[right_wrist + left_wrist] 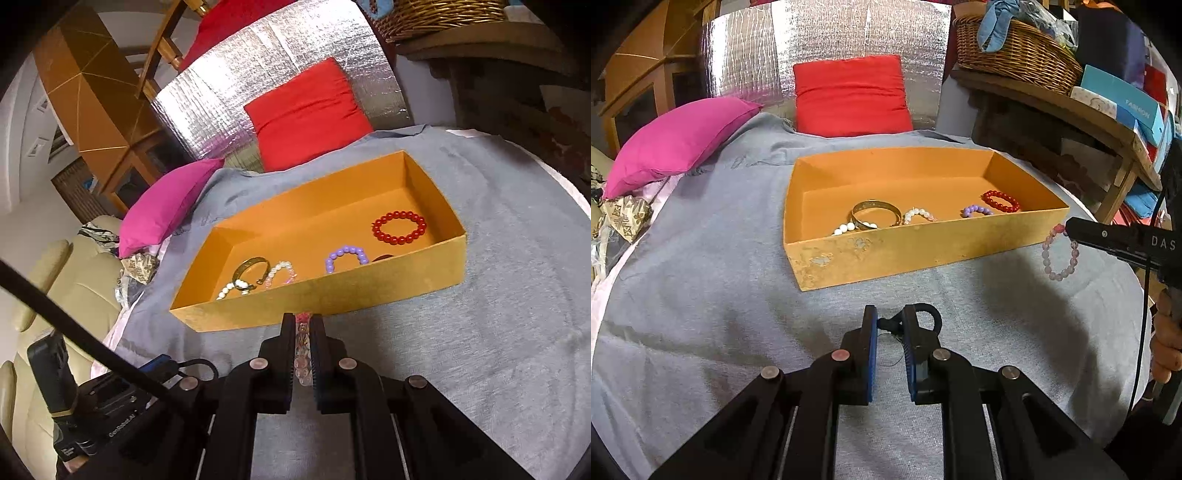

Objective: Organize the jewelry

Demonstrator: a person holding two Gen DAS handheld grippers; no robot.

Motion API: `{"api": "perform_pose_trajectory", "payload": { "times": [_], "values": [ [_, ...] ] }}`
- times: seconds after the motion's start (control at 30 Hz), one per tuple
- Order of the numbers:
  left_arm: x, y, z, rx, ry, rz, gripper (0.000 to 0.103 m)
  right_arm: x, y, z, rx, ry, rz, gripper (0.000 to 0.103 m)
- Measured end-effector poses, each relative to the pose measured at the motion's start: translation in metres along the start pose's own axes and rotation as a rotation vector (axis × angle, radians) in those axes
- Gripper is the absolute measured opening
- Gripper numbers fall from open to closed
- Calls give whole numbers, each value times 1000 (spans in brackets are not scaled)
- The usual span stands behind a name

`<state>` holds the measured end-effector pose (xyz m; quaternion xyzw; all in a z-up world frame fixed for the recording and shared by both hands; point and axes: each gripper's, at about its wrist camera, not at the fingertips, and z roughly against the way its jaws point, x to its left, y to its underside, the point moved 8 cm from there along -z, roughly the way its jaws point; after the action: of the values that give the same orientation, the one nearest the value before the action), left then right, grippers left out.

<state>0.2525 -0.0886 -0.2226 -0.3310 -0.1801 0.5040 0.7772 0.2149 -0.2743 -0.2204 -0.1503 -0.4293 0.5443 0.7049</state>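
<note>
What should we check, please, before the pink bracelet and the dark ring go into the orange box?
1. Right gripper closed on the pink bracelet: ok, the bracelet hangs from the closed tips.
2. Left gripper closed on the dark ring: ok, though only a small part is pinched.
3. Pink bracelet over the orange box: not ok, it hangs outside the near right corner.
4. Dark ring over the box: not ok, it is short of the front wall, above the grey cloth.
5. Free floor inside the box: ok, bare towards the back wall.
6. Red bracelet out of the way: ok, by the right wall.
</note>
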Motion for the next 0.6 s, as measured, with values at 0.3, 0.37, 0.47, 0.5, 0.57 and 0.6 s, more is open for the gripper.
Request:
{"api": "perform_pose_trajectory", "payload": {
  "times": [0.3,0.37,0.47,0.5,0.57,0.6],
  "values": [
    [8,-2,1,-8,-60,-8,14,21,7,-13,8,-36,18,9],
    [11,-2,1,-6,-71,-6,14,25,8,-17,9,-47,22,9],
    [13,-2,1,-8,-78,-2,14,30,11,-23,16,-57,24,8],
    [13,-2,1,-7,-79,-2,14,31,11,-24,18,-59,26,8],
    [13,-2,0,-6,-80,-5,14,34,12,-28,21,-66,31,9],
    [13,-2,-1,-5,-82,-7,14,37,12,-30,23,-72,34,9]
  ]
}}
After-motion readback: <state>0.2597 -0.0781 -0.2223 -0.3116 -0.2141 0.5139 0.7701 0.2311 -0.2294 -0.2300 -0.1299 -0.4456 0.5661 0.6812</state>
